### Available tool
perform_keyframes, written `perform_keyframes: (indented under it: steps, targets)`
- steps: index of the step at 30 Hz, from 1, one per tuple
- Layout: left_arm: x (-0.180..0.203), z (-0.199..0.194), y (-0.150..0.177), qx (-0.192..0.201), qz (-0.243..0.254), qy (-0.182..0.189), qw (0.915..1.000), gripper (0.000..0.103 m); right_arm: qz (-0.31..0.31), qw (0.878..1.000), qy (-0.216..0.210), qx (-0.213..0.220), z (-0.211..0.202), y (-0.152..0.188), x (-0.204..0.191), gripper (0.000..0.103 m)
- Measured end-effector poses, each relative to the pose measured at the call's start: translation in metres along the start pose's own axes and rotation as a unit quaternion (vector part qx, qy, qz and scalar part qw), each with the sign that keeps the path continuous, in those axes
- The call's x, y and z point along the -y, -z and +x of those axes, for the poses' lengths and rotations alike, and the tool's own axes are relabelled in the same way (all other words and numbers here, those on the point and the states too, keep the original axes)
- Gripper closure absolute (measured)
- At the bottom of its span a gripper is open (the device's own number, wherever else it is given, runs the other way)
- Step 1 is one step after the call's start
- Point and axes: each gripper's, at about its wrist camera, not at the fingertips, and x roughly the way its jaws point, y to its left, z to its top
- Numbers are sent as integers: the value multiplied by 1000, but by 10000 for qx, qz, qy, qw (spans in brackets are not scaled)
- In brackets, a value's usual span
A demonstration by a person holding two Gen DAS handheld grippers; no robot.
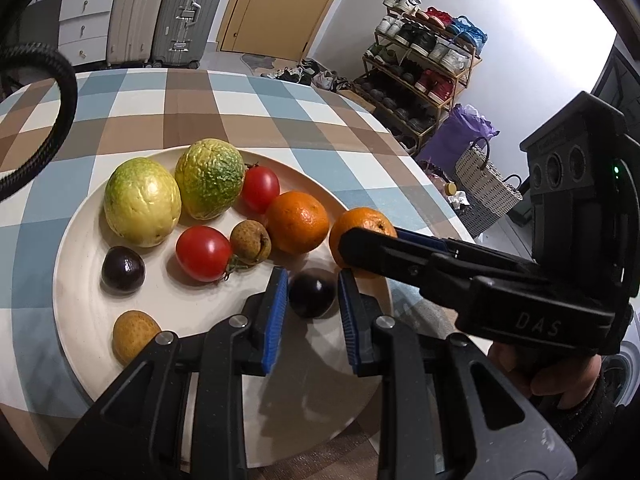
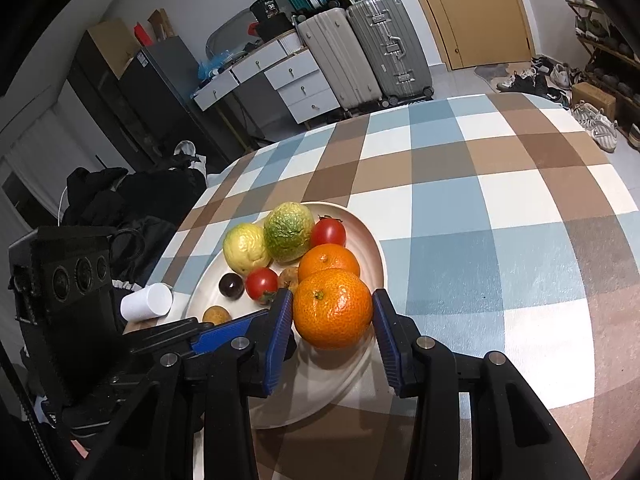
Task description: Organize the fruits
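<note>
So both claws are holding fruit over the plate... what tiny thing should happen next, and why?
Probably open the right hand-held gripper a little to release its orange, which already seems to sit at the plate rim beside the other orange. The left hand-held gripper grips a dark plum.

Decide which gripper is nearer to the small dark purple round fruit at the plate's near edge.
Left. The left gripper has its jaws on either side of the dark purple round fruit. The right gripper sits beside it, around the front orange.
</note>
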Motion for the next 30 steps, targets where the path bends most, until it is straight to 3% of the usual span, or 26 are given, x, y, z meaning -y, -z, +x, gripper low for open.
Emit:
perform_keyframes:
  steps: [5,13,20,22,28,30]
  targets:
    - [-2,-3,-1,-23,-122,-36,9999,80,-57,10000,38,-56,3,0,-3,62]
    - [2,-32,2,192,-116,-147,9996,49,-93,9997,161,172,-10,-3,-10,54]
    - [18,-85,8,660,-49,-423,9969,33,41,9970,236,742,-55,-1,-14,50]
    - [23,-101,10,825,-13,-542,9951,24,22,9953,242,937,-70,1,-18,41]
    - [44,-159,16,1463,122,-973,9844,15,-234,9851,239,1690,-123,14,-46,19]
    - [49,-174,20,1633,166,-1023,9811,7,-347,9792,233,1986,-141,20,-57,11]
